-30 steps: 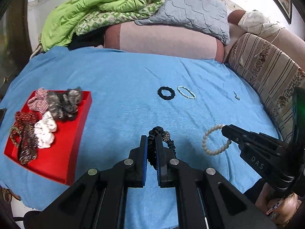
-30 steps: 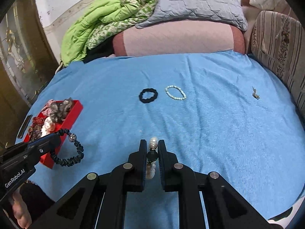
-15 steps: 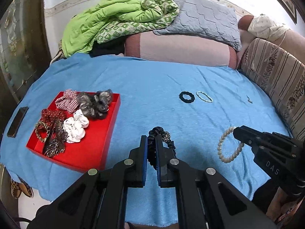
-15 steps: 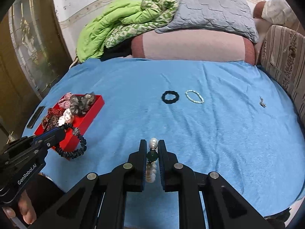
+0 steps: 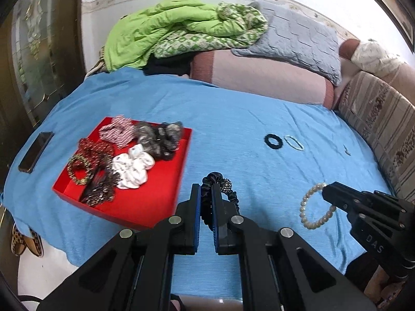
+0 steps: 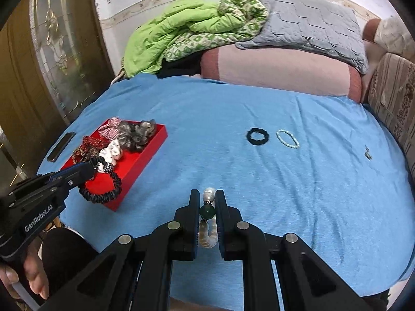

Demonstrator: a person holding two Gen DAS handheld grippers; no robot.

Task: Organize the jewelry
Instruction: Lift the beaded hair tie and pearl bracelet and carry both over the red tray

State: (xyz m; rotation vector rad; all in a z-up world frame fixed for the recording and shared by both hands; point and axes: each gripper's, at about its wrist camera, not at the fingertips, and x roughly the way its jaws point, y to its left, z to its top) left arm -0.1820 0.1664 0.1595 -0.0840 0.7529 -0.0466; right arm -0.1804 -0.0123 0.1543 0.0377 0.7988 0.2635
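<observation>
My left gripper [image 5: 206,190] is shut on a black scrunchie with a sparkly bead [image 5: 225,185], held above the blue bed cover just right of the red tray [image 5: 166,181]. It also shows in the right wrist view [image 6: 103,184], hanging over the tray's near corner. My right gripper [image 6: 208,198] is shut on a pearl bracelet with a green bead [image 6: 207,211], seen in the left wrist view [image 5: 315,208] too. A black hair tie [image 6: 257,136], a pale blue bead bracelet [image 6: 287,139] and a small metal piece [image 6: 367,153] lie on the cover.
The red tray [image 6: 145,153] holds several scrunchies and bracelets. A dark phone [image 5: 35,151] lies left of it. Pillows and a green quilt [image 5: 179,31] are piled at the back. A striped cushion [image 5: 384,129] lines the right side.
Both grippers have drawn back and to the left with their loads. The left gripper now sits closer to the red tray, which appears nearer the middle of both views.
</observation>
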